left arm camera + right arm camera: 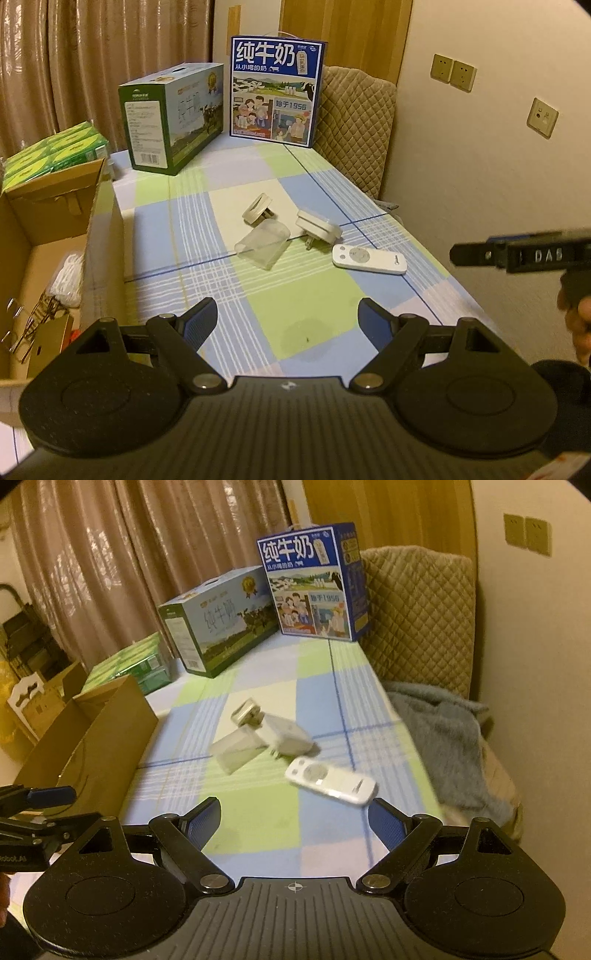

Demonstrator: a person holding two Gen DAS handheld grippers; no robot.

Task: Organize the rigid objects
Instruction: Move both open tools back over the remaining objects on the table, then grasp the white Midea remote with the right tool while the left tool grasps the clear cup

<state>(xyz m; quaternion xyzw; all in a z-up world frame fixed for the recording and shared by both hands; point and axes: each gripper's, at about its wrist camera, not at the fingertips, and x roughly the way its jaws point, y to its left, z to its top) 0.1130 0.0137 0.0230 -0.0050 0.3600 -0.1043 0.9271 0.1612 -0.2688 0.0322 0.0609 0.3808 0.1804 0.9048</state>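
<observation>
On the checked cloth lie a white remote (369,260) (330,781), a white plug adapter (317,228) (284,734), a round white plug (257,208) (245,712) and a clear plastic cover (263,243) (236,752), all close together. My left gripper (287,317) hovers open over the near part of the cloth, well short of them, nothing between its fingers. My right gripper (295,818) is open too, its right fingertip just short of the remote's near end. In the left wrist view the right gripper (517,253) juts in from the right edge.
An open cardboard box (55,236) (92,746) stands at the table's left edge, holding metal clips and white cord. Two milk cartons (173,118) (275,88) stand at the far end. A quilted chair (417,620) with a grey blanket (443,738) is on the right.
</observation>
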